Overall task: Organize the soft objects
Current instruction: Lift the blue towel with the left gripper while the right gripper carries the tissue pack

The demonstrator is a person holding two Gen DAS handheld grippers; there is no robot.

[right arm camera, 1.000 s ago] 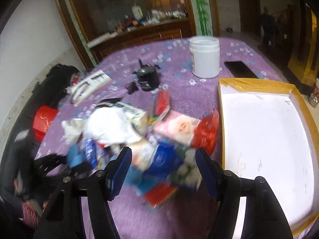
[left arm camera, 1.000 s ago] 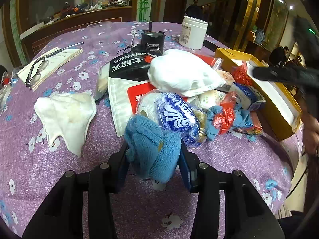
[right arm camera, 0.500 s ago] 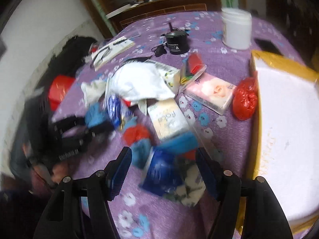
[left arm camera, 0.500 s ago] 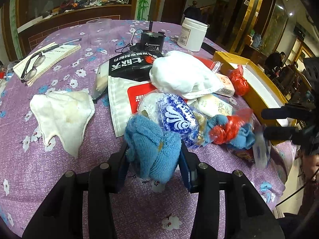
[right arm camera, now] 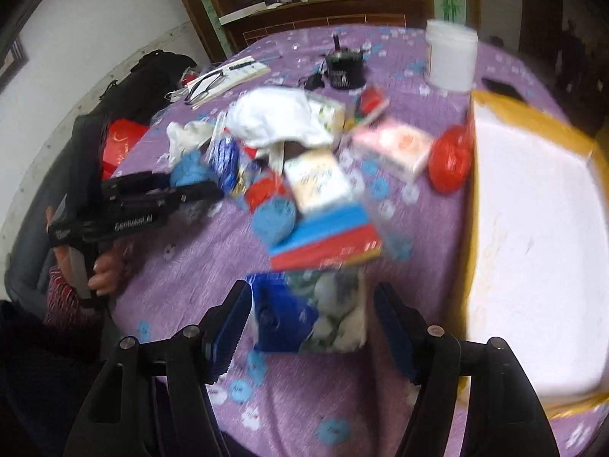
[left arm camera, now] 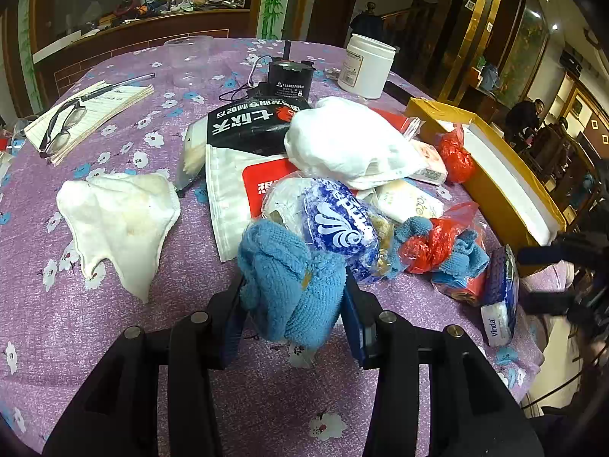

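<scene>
A purple flowered surface [left arm camera: 114, 342] holds a heap of soft packets and cloths. The left hand-held gripper [left arm camera: 293, 304] is closed partway on a blue knitted cloth [left arm camera: 289, 278], both pads pressing its sides, at the near edge of the heap. The right hand-held gripper [right arm camera: 312, 323] stands wider around a blue tissue pack [right arm camera: 308, 312]; blur hides whether its pads touch it. A yellow-rimmed box [right arm camera: 533, 228] lies just right of that pack.
</scene>
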